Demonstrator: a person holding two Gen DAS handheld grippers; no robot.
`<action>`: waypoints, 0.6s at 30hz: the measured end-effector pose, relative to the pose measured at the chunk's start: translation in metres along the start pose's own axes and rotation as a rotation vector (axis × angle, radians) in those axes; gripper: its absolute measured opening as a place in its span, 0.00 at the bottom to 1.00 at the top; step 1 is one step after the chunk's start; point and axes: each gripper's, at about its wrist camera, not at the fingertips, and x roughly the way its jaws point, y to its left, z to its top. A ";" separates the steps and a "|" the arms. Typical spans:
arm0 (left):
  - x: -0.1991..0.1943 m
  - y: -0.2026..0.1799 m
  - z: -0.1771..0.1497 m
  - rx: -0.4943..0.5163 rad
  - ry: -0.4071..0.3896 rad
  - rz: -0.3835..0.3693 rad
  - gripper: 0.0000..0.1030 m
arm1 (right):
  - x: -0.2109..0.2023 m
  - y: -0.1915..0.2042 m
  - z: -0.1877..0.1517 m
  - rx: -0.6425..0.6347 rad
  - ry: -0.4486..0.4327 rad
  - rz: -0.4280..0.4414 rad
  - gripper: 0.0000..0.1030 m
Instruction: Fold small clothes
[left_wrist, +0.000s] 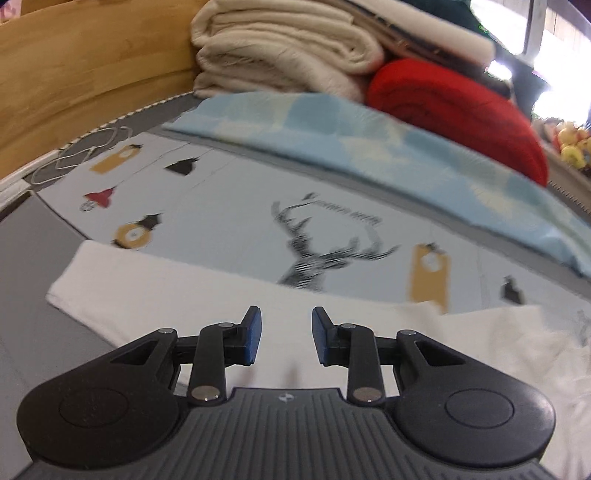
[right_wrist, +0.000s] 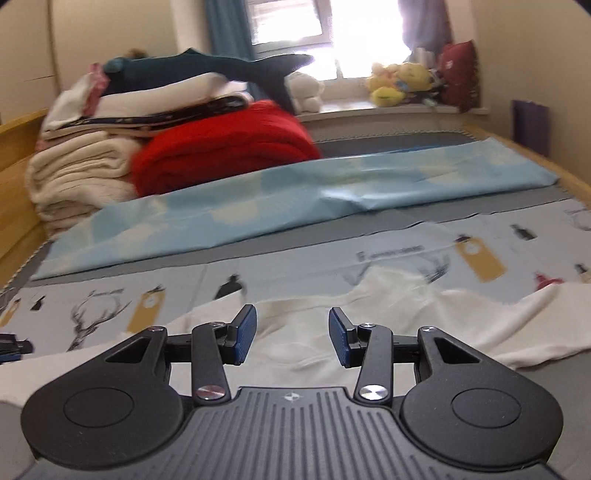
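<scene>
Both grippers empty, 2 fingers each spread wide with nothing between them. My left gripper (left_wrist: 286, 336) hangs over the white shirt (left_wrist: 155, 291), which lies on the printed sheet (left_wrist: 229, 206) with the deer and tag pattern. In the left view the shirt runs from 9 o'clock across to 3 o'clock, flat and smooth on the 9 o'clock side, bunched and wrinkled toward 3 o'clock. My right gripper (right_wrist: 291, 332) sits above that rumpled part of the white shirt (right_wrist: 388, 295); cloth rises in a peak at about 1 o'clock from the fingers and a flap trails off to 3 o'clock. Judging by the folds, it's thin cotton: light, soft, limp, no stiffness, not fragile, won't slip much on rubber pads but will sag and drag if held at 1 point only. Best hold looks like an edge or corner, 1 gripper on each side, pinching a single layer at the hem or shoulder, then pulling taut before folding. Behind at 12 o'clock: light blue sheet (right_wrist: 258, 199), red blanket (right_wrist: 221, 155), stack of cream blankets (left_wrist: 280, 48). Fold not yet started, shirt needs flattening first, I think.
</scene>
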 end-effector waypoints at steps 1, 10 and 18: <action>0.004 0.011 0.000 -0.007 0.003 0.011 0.33 | 0.007 -0.002 -0.005 0.031 0.058 0.007 0.44; 0.050 0.141 -0.011 -0.426 0.149 0.129 0.34 | 0.041 -0.023 -0.015 0.050 0.186 0.024 0.44; 0.063 0.165 -0.022 -0.607 0.157 0.151 0.34 | 0.057 -0.042 -0.022 0.059 0.277 -0.033 0.44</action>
